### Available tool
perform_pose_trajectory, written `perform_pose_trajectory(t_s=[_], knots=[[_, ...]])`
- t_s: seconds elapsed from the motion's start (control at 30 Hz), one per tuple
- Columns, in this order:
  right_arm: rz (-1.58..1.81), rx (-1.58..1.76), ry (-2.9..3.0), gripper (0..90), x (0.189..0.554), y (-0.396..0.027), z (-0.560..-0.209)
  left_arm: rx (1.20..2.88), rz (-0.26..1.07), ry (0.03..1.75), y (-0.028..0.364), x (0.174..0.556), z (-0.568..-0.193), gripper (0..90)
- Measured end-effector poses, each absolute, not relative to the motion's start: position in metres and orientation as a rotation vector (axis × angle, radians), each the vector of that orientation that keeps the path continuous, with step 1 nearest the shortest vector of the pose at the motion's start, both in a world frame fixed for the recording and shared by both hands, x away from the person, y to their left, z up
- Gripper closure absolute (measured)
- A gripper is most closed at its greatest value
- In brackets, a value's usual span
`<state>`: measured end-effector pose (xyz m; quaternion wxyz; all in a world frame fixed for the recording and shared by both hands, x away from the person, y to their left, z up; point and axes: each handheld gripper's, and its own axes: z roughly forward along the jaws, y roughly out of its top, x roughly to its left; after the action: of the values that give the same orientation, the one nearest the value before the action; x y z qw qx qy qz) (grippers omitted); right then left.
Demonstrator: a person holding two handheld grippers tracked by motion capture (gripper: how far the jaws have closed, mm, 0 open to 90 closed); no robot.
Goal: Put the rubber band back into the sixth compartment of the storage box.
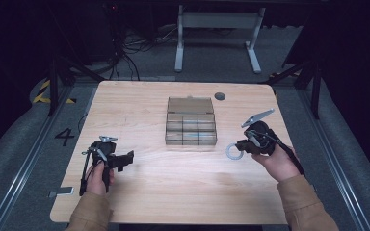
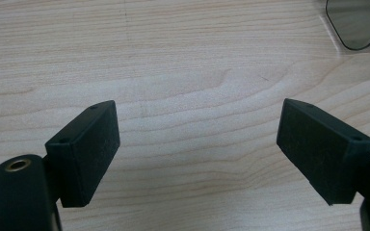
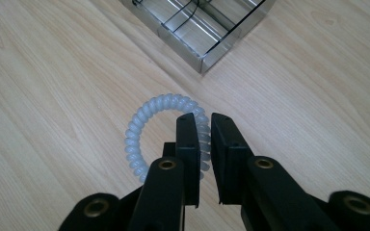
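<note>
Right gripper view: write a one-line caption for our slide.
Right gripper shut on a pale coiled hair tie, near a clear compartment box on the wooden table.

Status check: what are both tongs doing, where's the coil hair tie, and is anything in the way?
Right tongs shut on coil hair tie. Left tongs open, empty. Clear compartment box close ahead, nothing between.
</note>
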<state>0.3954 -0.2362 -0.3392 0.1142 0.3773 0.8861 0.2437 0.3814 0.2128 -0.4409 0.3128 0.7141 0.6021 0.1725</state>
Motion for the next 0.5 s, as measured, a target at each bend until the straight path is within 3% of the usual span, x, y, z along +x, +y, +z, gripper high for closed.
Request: perform_pose_trajectory(t_s=[0.5], knots=[[0.686,1.09,2.599,82.8,0.415,-0.232,-0.329,1.885,0.453,1.588,0.213,0.381,-0.441,15.8]])
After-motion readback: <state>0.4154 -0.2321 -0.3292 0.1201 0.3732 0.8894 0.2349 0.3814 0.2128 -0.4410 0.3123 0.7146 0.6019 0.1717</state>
